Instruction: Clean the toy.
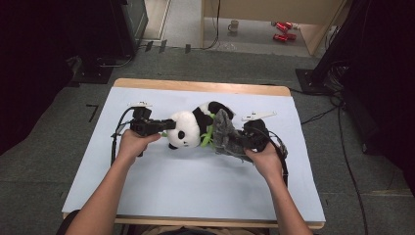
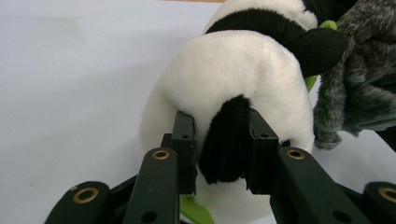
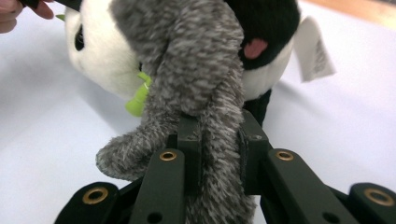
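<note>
Between the two black jaws of our left gripper [image 2: 223, 154] we pinch one black ear [image 2: 226, 140] of the panda plush [image 2: 233, 79]; both pads press on the sides of this ear, and the white round head rises just behind it. Our right gripper [image 3: 218, 154] has its two jaws pressed on a strip of the grey fuzzy plush [image 3: 196, 70], which hangs over and in front of the panda's body.

We count one panda toy and one grey toy. In the right gripper view the panda shows one black eye patch [image 3: 79, 37], one pink spot [image 3: 255, 47] on the black fur, one white sewn tag [image 3: 314, 46] and one small green piece [image 3: 137, 100] that sticks out beside the grey fur. In the left gripper view a green bit [image 2: 329, 24] also shows at the top, touching the grey plush [image 2: 359, 70].

From the high view, the panda [image 1: 188, 128] lies on its side near the middle of the light blue table cover [image 1: 195, 181], with its head toward our left gripper [image 1: 164, 125] and the grey plush [image 1: 224, 129] against its other end, next to our right gripper [image 1: 240, 142]. Our two hands, left hand [image 1: 132, 144] and right hand [image 1: 266, 159], each hold one gripper, and two white marker plates [image 1: 258, 116] stand above them.

Beyond the table, on the floor far away, we see one mug [image 1: 234, 25] and two red objects [image 1: 283, 30], too small to name.
</note>
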Demonstrator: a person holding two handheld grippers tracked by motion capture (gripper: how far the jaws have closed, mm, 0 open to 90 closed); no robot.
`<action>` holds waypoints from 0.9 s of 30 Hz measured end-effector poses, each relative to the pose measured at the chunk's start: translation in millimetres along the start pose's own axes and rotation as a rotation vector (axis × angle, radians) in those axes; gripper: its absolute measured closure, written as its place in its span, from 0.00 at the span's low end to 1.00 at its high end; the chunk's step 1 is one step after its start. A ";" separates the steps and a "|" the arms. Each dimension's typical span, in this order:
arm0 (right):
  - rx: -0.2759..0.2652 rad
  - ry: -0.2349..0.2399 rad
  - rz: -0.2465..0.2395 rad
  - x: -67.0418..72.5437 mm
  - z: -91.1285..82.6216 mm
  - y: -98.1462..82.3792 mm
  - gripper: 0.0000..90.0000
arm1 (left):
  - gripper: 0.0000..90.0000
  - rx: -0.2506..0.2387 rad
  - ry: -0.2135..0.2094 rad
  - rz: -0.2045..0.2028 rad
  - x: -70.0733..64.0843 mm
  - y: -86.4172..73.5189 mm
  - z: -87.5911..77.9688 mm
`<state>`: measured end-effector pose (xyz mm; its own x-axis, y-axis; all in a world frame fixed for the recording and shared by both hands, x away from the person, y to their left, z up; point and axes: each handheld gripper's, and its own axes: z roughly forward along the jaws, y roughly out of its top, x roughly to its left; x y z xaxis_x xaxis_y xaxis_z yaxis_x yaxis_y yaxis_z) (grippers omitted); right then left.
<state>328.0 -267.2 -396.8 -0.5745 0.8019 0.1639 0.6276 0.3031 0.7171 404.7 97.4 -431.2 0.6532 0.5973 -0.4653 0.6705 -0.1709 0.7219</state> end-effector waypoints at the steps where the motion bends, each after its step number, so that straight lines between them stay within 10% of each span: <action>1: -0.006 0.000 -0.005 0.7 -4.0 2.3 0.85 | 0.78 -0.002 -0.002 -0.004 0.5 -0.3 0.0; 13: -0.196 0.018 0.110 -25.6 -36.6 41.5 0.85 | 0.78 -0.007 0.005 0.010 0.0 -1.7 -0.3; 27: -0.169 0.011 0.165 -26.3 14.5 21.3 0.86 | 0.78 -0.042 0.017 -0.019 4.1 -5.7 2.9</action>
<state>364.0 -274.4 -395.6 -0.4777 0.8275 0.2951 0.6170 0.0768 0.7832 404.6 98.6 -438.7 0.6343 0.6131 -0.4708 0.6674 -0.1269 0.7338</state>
